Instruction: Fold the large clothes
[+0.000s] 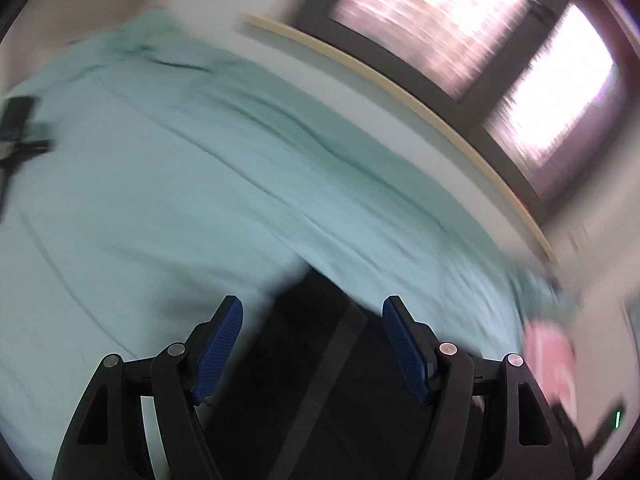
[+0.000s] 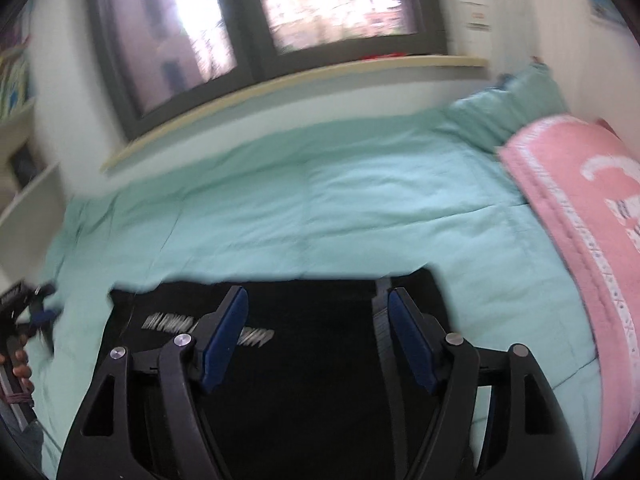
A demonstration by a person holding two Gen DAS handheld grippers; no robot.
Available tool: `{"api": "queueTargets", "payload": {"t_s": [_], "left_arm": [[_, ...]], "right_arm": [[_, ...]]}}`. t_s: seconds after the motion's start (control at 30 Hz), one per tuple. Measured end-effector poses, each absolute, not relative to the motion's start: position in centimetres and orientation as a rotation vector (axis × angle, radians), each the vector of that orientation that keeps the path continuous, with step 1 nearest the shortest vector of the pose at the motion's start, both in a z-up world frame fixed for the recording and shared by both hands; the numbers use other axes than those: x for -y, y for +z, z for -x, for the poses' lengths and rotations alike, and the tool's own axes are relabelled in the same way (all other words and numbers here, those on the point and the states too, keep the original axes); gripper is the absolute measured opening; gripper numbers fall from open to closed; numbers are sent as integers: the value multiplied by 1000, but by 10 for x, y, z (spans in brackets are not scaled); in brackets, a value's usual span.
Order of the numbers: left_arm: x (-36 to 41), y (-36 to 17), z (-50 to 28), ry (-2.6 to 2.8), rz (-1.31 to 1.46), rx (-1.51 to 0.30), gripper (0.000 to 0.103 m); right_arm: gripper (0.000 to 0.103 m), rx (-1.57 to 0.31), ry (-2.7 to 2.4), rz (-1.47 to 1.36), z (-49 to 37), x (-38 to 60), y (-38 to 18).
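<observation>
Black garment [image 2: 304,360] is lying flat on the mint bedspread [image 2: 320,208], running off the 6 o'clock edge of both views, its grey print [image 2: 168,322] too blurred to read and partly hidden behind a finger. Right gripper [image 2: 316,336] is hovering over it with blue pads [image 2: 224,340] spread wide and gripping nothing, pink blanket [image 2: 580,220] at 3 o'clock; left gripper [image 1: 312,344] is likewise gaping open above the garment's grey stripe [image 1: 324,364], everything motion-smeared. Window [image 2: 256,16] is sitting at 12 o'clock, and the other gripper is showing cut off at 9 o'clock in each view.
</observation>
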State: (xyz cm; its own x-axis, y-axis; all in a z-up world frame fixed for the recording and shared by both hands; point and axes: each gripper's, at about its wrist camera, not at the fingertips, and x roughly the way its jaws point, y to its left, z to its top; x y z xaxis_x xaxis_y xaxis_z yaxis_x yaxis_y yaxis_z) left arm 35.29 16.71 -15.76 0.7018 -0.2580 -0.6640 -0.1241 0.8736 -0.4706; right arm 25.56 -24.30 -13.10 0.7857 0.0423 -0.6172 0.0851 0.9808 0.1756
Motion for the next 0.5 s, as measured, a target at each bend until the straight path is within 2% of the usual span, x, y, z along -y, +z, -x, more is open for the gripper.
{"api": "queueTargets", "payload": {"t_s": [0.13,0.2,0.3,0.4,0.43,0.5], "left_arm": [[-77,-182,-351,-210,290,-892,74],[-44,-196,-361,-288,254,-930,70],[-4,-216,-382,-358,190,-960,67],[13,-240,-409,-298,120,-988,66],[15,-247,-415,-287,107,-1001,66],[20,-267,-430,-264,64,-1052,66]], "right_arm": [[76,-762,34,-42,-264,177,-166],[76,-817,43,-18,-270,161,-186],[76,-916,33,-49,-290,159,-220],[77,-925,-34,-25,-305,172,-243],[78,-925,-46,-24,-308,176,-248],[92,-951,-72,-32,-320,187,-264]]}}
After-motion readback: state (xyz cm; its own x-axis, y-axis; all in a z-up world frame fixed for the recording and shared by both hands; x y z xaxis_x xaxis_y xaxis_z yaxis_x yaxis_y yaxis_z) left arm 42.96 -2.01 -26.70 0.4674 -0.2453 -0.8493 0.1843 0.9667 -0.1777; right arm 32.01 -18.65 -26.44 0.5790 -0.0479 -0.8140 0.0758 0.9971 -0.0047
